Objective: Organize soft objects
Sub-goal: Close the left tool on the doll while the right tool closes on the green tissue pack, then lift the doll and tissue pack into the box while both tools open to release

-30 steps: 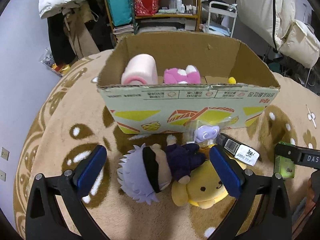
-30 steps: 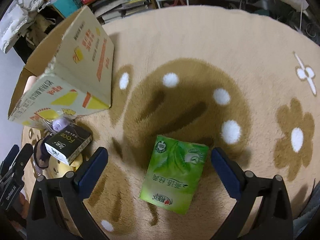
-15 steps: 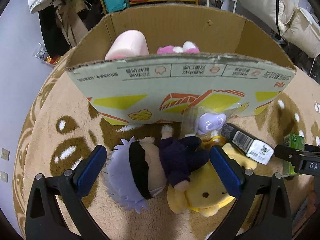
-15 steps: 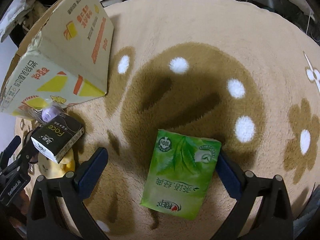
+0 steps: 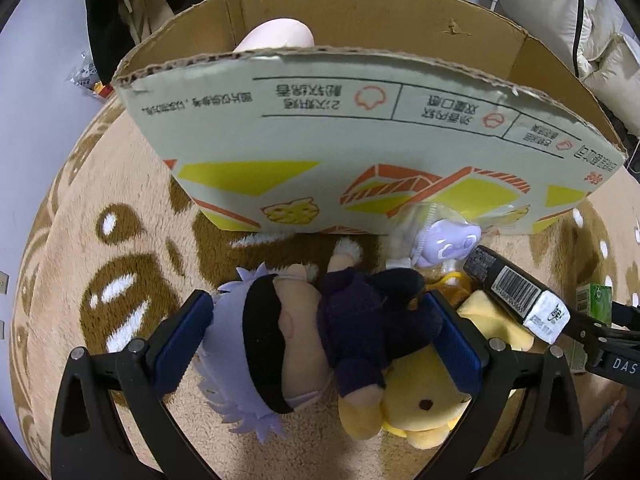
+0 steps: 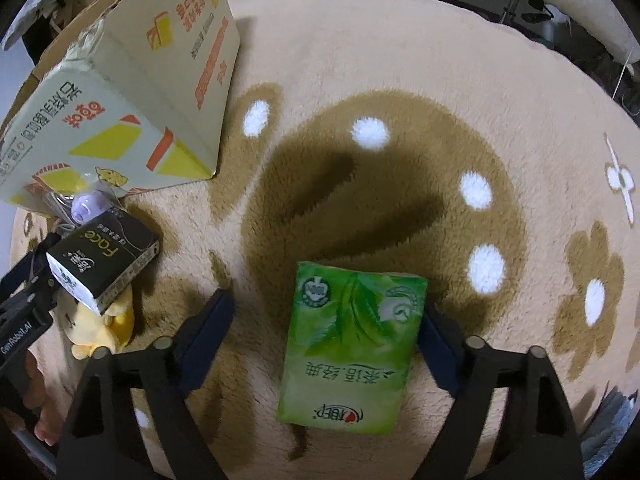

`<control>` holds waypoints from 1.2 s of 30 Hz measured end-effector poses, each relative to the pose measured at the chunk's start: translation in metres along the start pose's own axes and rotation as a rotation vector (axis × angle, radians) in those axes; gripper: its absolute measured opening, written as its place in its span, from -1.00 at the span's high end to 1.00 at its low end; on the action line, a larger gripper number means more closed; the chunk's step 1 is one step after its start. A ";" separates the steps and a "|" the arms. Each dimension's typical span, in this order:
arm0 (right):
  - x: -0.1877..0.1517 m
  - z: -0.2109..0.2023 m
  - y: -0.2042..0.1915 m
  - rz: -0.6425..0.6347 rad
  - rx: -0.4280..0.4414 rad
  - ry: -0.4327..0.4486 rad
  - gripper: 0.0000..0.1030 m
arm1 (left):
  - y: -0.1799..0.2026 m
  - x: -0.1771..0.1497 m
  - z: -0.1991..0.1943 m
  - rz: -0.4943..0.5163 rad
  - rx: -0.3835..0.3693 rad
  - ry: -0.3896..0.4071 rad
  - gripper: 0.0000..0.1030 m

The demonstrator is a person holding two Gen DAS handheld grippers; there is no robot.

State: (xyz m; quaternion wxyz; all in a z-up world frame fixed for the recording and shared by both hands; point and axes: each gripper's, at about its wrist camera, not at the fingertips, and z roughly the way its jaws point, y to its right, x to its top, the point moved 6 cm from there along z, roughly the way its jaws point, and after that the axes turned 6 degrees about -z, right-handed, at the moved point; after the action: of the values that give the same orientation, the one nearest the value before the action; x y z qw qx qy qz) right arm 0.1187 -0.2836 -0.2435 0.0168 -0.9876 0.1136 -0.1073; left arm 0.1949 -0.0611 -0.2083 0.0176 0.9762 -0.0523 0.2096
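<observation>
In the left wrist view my left gripper [image 5: 320,336] is open, its blue pads on either side of a plush doll [image 5: 316,336] with lilac hair, a black blindfold and dark clothes. The doll lies on a yellow bear plush [image 5: 420,396] in front of the cardboard box [image 5: 360,128]. In the right wrist view my right gripper [image 6: 324,328] is open around a green tissue pack [image 6: 352,340] lying on the rug. The right pad touches the pack's edge.
A black tissue box [image 5: 516,292] [image 6: 104,264] rests on the yellow plush. A purple toy in a clear bag [image 5: 448,236] leans on the box front. A pink roll [image 5: 276,36] sits inside the box. Shelves and clutter stand behind.
Both grippers moved forward and down. The left one now straddles the doll and the right one straddles the green pack. The box looms closer.
</observation>
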 end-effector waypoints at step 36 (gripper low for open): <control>0.028 -0.087 -0.045 -0.105 0.214 0.385 -0.09 | -0.017 -0.005 -0.112 -0.039 0.016 0.352 -0.73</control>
State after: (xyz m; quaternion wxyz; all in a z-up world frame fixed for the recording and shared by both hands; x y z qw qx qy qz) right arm 0.1368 -0.2470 -0.1503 0.0937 -0.9460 0.0513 -0.3062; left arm 0.1471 -0.0373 -0.1087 0.0226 0.9253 -0.0277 0.3775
